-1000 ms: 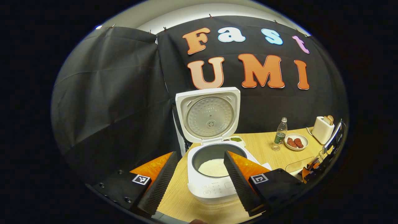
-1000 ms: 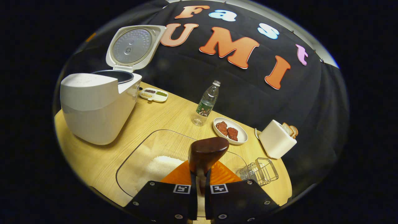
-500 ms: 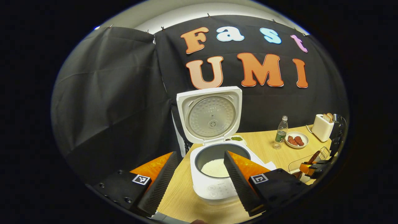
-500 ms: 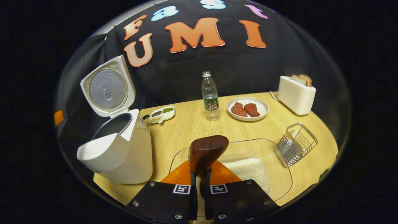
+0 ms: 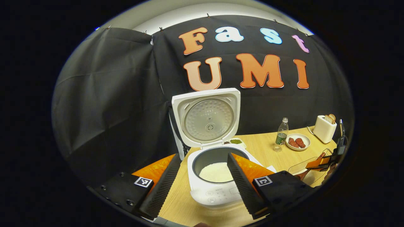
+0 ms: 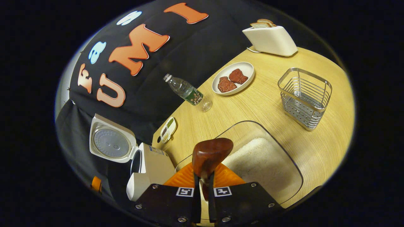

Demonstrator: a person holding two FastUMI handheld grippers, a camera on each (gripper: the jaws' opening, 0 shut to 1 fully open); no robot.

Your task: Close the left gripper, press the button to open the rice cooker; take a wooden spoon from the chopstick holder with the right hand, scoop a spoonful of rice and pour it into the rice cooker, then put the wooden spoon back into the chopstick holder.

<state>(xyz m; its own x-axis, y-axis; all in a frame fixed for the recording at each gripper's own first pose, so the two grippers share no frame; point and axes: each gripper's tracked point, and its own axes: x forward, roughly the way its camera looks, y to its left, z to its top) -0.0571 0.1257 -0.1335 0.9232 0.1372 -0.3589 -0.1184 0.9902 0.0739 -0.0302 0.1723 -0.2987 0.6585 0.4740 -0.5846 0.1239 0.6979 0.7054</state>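
A: Ahead of the right tongs (image 6: pixel 202 186), what lies in line for the next move?

B: The right tongs are clamped on the handle of the wooden spoon (image 6: pixel 210 155). The spoon's long axis runs straight forward along the fingers, bowl end leading. Just beyond and to the right of the bowl sits the clear tray (image 6: pixel 285 157) holding the loose rice (image 6: pixel 258 160). The chopstick holder (image 6: pixel 304 97), a wire basket, stands farther ahead and to the right, well apart from the spoon.

A: Where is the rice cooker (image 5: pixel 217 176)?

B: It stands directly ahead of the left tongs (image 5: pixel 202 186), between their fingers, lid (image 5: pixel 206 118) raised upright, with white rice (image 5: pixel 216 171) visible in the pot. From the right tongs it lies to the lower left (image 6: pixel 148 170), near the tray.

A: State of the left tongs?

B: Spread wide, holding nothing, clear of the cooker. The right tongs also show far to their right (image 5: pixel 325 162), over the tray.

A: Which hand acts next?

B: Judged from the layout, the right hand; it carries the spoon, and the coming move turns on the spoon bowl's position against the tray and holder.

A: Any legible writing?

B: Small markings on the cooker's lid and front panel, and a label on the water bottle (image 6: pixel 186 92), are too small to read. Square coded markers sit on both tongs.
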